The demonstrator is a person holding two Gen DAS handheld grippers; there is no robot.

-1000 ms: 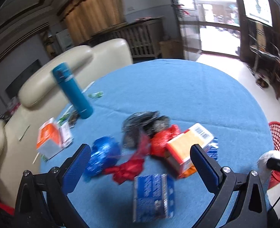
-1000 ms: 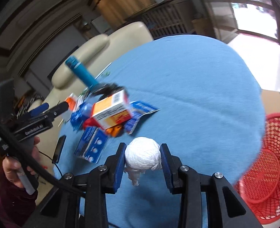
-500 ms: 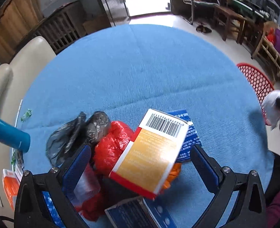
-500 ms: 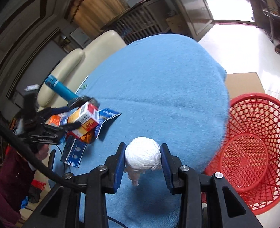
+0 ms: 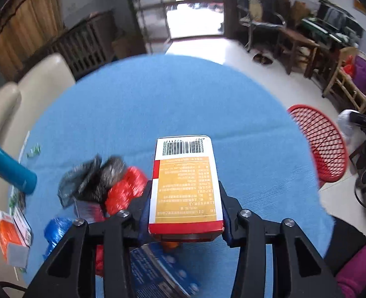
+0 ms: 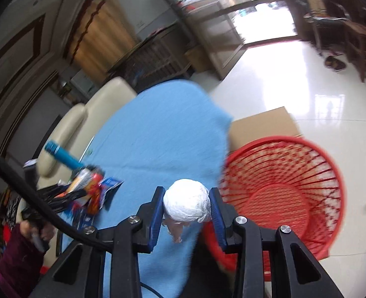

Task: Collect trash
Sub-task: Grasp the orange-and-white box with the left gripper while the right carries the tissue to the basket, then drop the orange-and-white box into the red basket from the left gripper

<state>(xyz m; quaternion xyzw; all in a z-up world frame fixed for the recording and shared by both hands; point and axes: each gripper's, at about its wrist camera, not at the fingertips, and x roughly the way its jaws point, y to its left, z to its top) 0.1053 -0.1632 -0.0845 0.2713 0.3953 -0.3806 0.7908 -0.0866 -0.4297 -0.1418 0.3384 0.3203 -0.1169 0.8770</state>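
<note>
Left gripper (image 5: 185, 208): jaws just closed, now pinching an orange-and-white carton (image 5: 185, 181), barcode end up, at centre frame above the blue-clothed table (image 5: 158, 104). Left of it, on the cloth: black bag (image 5: 91, 176), red bag (image 5: 125, 188), blue bag (image 5: 56, 231); teal bottle (image 5: 9, 166) at left edge. Right gripper (image 6: 186, 213): fingers clamped on a white wad (image 6: 186, 203), lower centre, at the table's edge beside the red basket (image 6: 282, 193) on the floor at right.

Trash held over the round blue-clothed table (image 5: 183, 99)

Orange-and-white cardboard box (image 5: 185, 183), barcode end forward, clamped; crumpled white paper ball (image 6: 186, 204) gripped beside the red mesh basket (image 6: 282, 191), apparently empty.
</note>
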